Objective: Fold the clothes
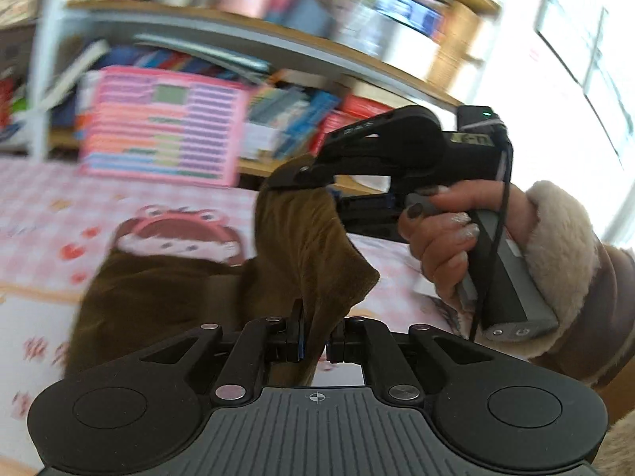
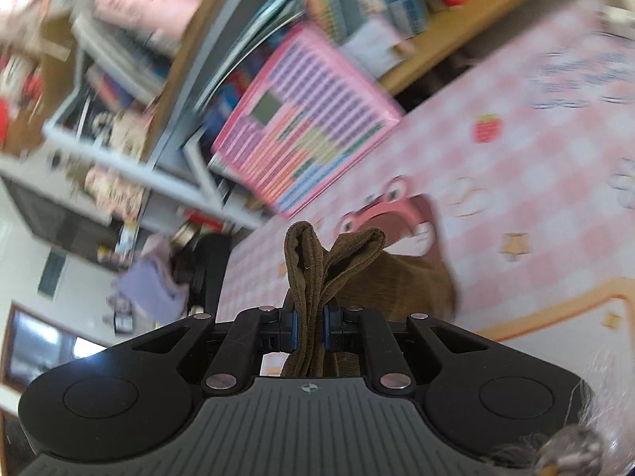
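A brown corduroy garment (image 1: 166, 297) hangs lifted above the pink checked table cover (image 1: 47, 214). My left gripper (image 1: 315, 337) is shut on one edge of the garment. My right gripper (image 1: 295, 176), held in a hand with a fleece cuff, is seen in the left wrist view shut on another part of the same cloth, higher up. In the right wrist view my right gripper (image 2: 308, 327) pinches bunched folds of the brown garment (image 2: 317, 261); the rest of it droops to the table behind.
A bookshelf (image 1: 246, 39) full of books stands behind the table. A pink striped box (image 1: 158, 127) leans against it, also in the right wrist view (image 2: 305, 123). The table cover (image 2: 516, 166) has cartoon prints. A bright window (image 1: 575, 59) is to the right.
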Demonstrator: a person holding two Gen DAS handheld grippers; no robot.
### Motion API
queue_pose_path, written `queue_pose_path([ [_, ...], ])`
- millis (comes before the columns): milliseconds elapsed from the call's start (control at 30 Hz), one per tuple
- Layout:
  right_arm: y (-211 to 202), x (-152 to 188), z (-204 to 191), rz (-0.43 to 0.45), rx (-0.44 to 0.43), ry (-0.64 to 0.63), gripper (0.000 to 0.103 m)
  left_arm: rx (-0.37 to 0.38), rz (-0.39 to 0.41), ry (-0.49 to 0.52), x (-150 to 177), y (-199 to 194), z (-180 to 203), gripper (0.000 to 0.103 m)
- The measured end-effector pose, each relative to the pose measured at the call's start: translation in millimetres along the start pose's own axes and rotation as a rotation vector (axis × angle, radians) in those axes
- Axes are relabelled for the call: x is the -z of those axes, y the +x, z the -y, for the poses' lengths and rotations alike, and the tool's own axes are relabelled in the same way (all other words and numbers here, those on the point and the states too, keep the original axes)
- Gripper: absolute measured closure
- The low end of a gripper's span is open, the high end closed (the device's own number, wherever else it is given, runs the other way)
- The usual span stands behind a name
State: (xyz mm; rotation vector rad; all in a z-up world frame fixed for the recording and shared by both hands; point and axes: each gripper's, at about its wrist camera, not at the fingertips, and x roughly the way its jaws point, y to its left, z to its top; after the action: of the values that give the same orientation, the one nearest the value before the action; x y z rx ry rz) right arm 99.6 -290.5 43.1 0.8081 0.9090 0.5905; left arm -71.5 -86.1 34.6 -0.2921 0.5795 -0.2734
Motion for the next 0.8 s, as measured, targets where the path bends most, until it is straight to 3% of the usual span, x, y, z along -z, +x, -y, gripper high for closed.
queue_pose_path([
  [167, 38.2, 15.5, -27.3, -0.056, 0.0, -0.059, 0.092, -0.055, 0.014, -0.135, 2.2, -12.9, -41.7, 0.095],
  [333, 79.3, 32.2, -42.2, -0.085, 0.064, -0.105, 0.091, -0.057, -0.045, -0.223, 6.7, -19.3, -83.2, 0.095],
  [433, 98.1, 42.2, -47.7, -0.113, 0.095, -0.112, 0.078, -0.096, -0.123, -0.229, 8.8, -17.6, -106.0, 0.093],
  [467, 97.6, 44.7, -48.8, -0.105, 0.078, -0.091, 0.071, -0.108, -0.147, -0.225, 8.9, -17.8, -114.2, 0.089],
  [600, 94.1, 53.5, -53.5, -0.066, 0.023, -0.021, 0.065, -0.093, -0.166, -0.206, 4.8, -24.8, -145.8, 0.075],
  [800, 61.0, 77.0, -51.6, 0.081, 0.223, -0.102, 0.061, 0.018, -0.144, -0.194, -10.0, -16.7, -177.3, 0.048],
])
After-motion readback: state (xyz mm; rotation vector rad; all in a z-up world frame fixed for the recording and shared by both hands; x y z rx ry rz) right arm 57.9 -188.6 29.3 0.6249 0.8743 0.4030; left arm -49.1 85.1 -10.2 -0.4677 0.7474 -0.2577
